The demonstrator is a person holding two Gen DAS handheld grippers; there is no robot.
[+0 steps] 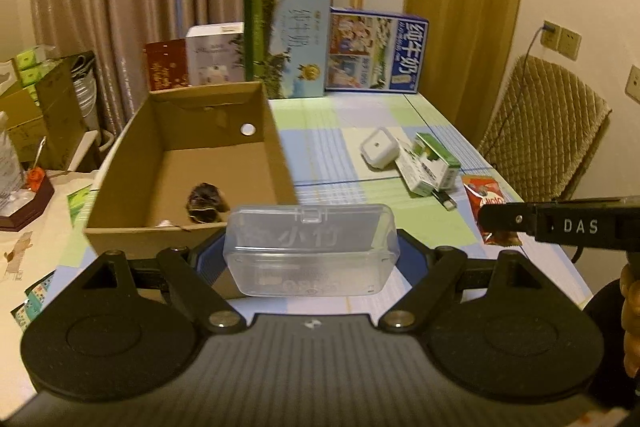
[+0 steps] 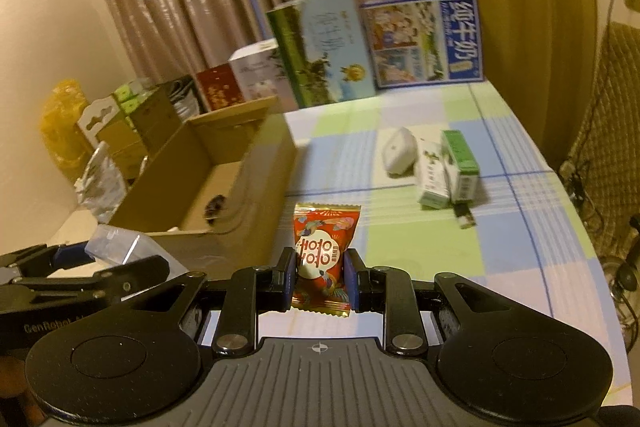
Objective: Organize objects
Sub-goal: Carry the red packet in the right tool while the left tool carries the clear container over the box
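The checked counter [image 1: 352,115] carries an open cardboard box [image 1: 276,147], evidently the collecting place, just beyond the left gripper [image 1: 311,259], fingers closed on a clear plastic case [image 1: 312,251], while the right gripper [image 2: 319,277] pinches a red snack packet [image 2: 322,251]; small cartons [image 2: 448,167] lie apart, unobstructing.

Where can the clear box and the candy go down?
Most of the cardboard box floor is bare, apart from a dark thing at its near end. The cloth between the box and the white case is free. Around the green cartons it is crowded.
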